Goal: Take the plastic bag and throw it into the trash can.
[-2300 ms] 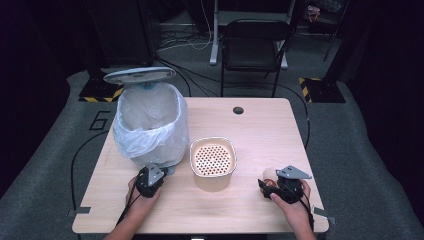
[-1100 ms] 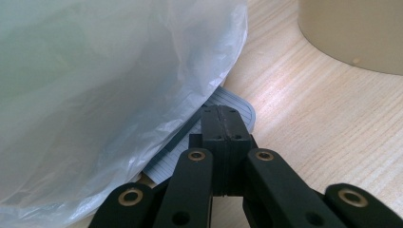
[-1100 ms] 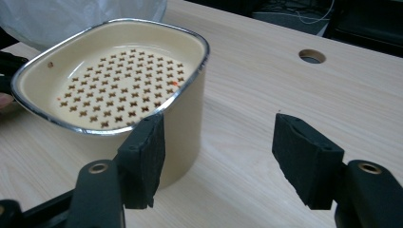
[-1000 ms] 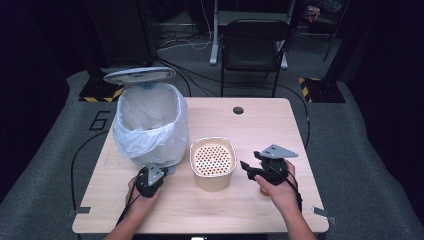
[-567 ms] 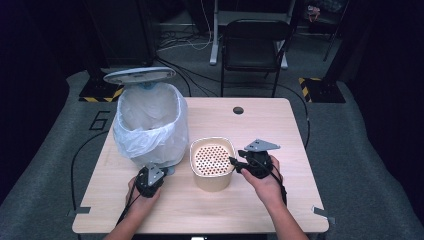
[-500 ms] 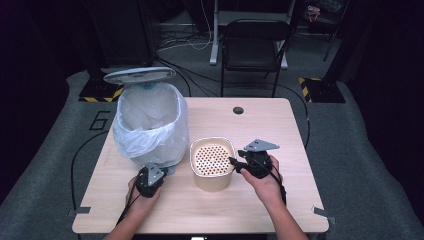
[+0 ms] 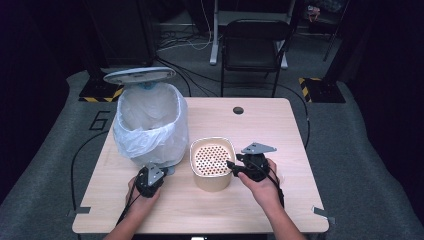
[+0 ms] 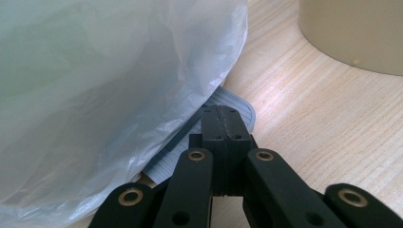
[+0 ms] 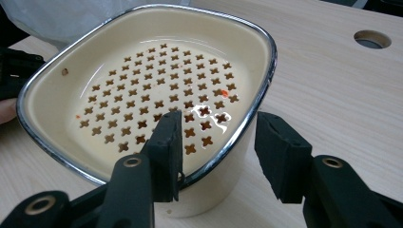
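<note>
The bin's (image 7: 150,125) base is hidden under its white liner (image 8: 95,85) in the left gripper view, and the pedal (image 8: 223,107) is half covered by the closed fingers (image 8: 223,137). The container's (image 9: 142,99) far wall is cut off by that view's top edge. Its contents below the perforated insert (image 9: 161,95) cannot be made out.
</note>
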